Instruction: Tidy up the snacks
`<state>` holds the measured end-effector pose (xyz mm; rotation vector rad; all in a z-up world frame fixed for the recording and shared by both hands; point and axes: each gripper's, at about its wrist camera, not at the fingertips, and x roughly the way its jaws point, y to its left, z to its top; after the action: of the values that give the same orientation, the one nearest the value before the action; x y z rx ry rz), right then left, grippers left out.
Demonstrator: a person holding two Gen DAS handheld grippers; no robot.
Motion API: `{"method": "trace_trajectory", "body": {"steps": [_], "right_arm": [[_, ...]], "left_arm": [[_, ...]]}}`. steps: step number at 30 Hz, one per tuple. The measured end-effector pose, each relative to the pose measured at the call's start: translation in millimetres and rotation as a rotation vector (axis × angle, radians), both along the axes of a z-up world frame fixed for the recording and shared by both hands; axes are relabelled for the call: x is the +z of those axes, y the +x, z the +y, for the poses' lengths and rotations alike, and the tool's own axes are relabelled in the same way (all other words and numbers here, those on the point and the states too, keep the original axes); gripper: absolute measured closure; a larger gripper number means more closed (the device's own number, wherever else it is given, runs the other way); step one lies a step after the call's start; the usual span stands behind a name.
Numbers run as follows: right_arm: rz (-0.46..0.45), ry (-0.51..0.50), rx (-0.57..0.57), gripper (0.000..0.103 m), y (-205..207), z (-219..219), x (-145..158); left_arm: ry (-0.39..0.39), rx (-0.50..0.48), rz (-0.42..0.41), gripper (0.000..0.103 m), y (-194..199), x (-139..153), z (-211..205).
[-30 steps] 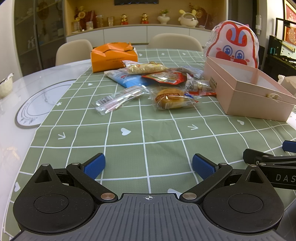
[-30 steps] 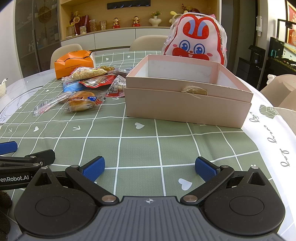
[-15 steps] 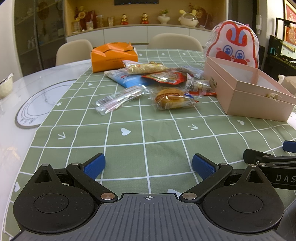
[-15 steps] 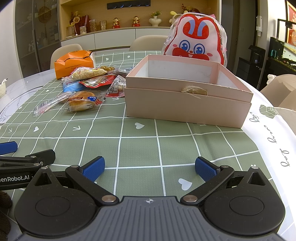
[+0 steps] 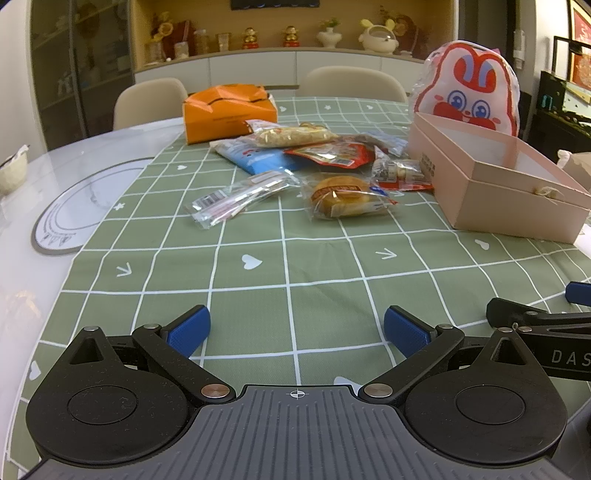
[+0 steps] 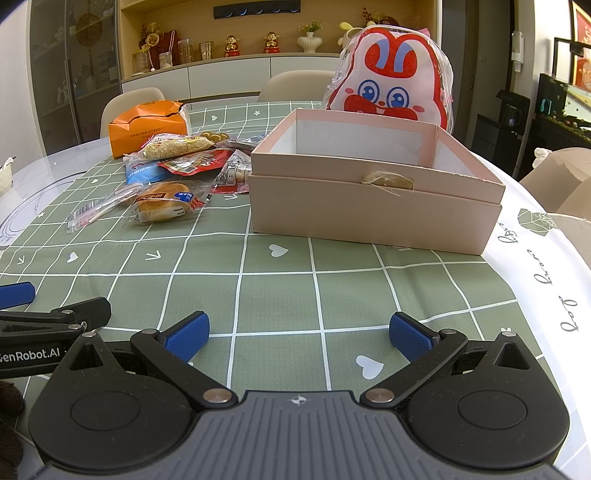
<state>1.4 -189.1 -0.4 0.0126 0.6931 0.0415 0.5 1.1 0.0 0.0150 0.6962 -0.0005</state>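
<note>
snacks (image 5: 314,166) loose in a heap mid-table on green checked cloth (image 5: 295,280), bun packet (image 5: 345,197) nearest | pink box (image 6: 373,192) open, just right of heap | left gripper (image 5: 297,330) jaws wide apart, empty, near edge | right gripper (image 6: 299,332) same

Home dining room. Round desk (image 5: 22,280) under green grid tablecloth (image 5: 295,280); cream dining chairs (image 5: 147,99) at upper left; white sideboard (image 5: 258,66) with figurines (image 5: 290,36) and vase (image 5: 328,34), top centre.
</note>
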Motion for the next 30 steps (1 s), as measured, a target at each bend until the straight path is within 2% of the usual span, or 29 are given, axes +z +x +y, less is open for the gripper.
{"method": "trace_trajectory", "body": {"steps": [7, 13, 16, 21, 23, 24, 26, 28, 30], "right_arm": [[0.008, 0.0, 0.006, 0.0, 0, -1, 0], [0.141, 0.0, 0.003, 0.0, 11, 0, 10], [0.186, -0.003, -0.042, 0.0, 13, 2, 11], [0.253, 0.006, -0.103, 0.0, 21, 13, 15], [0.29, 0.0, -0.088, 0.011, 28, 21, 20], [0.303, -0.015, -0.055, 0.022, 32, 26, 26], [0.272, -0.074, -0.029, 0.024, 36, 35, 48], [0.148, -0.126, -0.035, 0.024, 40, 42, 86], [0.04, -0.141, -0.03, 0.024, 52, 43, 126]], "left_arm": [[-0.001, 0.014, -0.001, 0.0, -2, 0, -1], [-0.018, 0.024, 0.045, 0.0, 2, 6, 1], [-0.084, -0.022, 0.09, 0.0, 11, 15, 12], [-0.101, -0.136, 0.075, 0.0, 36, 41, 36], [-0.121, -0.176, 0.064, 0.0, 52, 52, 51], [-0.132, -0.2, 0.055, 0.0, 61, 57, 58], [-0.142, -0.239, 0.047, 0.0, 84, 64, 69], [-0.142, -0.236, 0.065, 0.0, 108, 71, 77], [-0.179, -0.235, 0.082, 0.0, 130, 85, 83]]}}
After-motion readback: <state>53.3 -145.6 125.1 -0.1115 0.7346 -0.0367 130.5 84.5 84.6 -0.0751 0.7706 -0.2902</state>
